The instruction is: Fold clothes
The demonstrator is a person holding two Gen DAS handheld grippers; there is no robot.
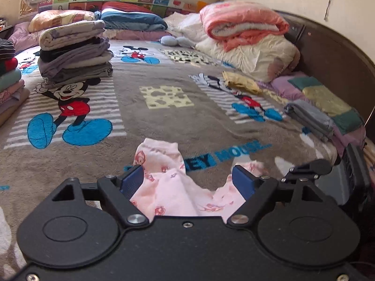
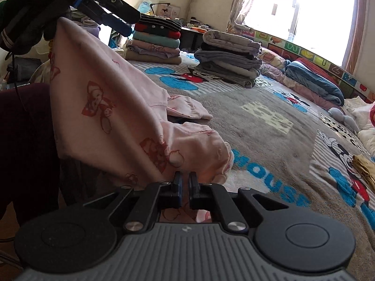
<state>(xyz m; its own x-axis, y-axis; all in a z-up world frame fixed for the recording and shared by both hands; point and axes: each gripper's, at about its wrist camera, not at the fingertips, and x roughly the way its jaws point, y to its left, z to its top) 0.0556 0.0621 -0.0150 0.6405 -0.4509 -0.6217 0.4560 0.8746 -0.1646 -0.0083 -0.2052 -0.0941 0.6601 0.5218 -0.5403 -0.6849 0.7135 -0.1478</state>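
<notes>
- The soft pink cloth with red bow prints hangs in the air over the near edge of the bed, with its lower parts lying on the grey Mickey Mouse blanket.
- The right claw is pressed almost together and pinches a low corner of the pink cloth between its blue pads.
- The left claw is spread wide. The pink cloth lies bunched between its two blue pads, but the pads do not squeeze it.
- In the right wrist view, the left claw is up high at the top corner of the cloth. You cannot tell there how it touches the cloth.
- The cloth stretches in a long slant from that high corner down to the right claw.
- Two small pink ends of the cloth point across the bed.
- The middle of the blanket has lots of open room.
- A pile of folded grey clothes and a pile of folded bright clothes sit far off.
- A rolled orange quilt sits far off by the dark wooden headboard.
</notes>
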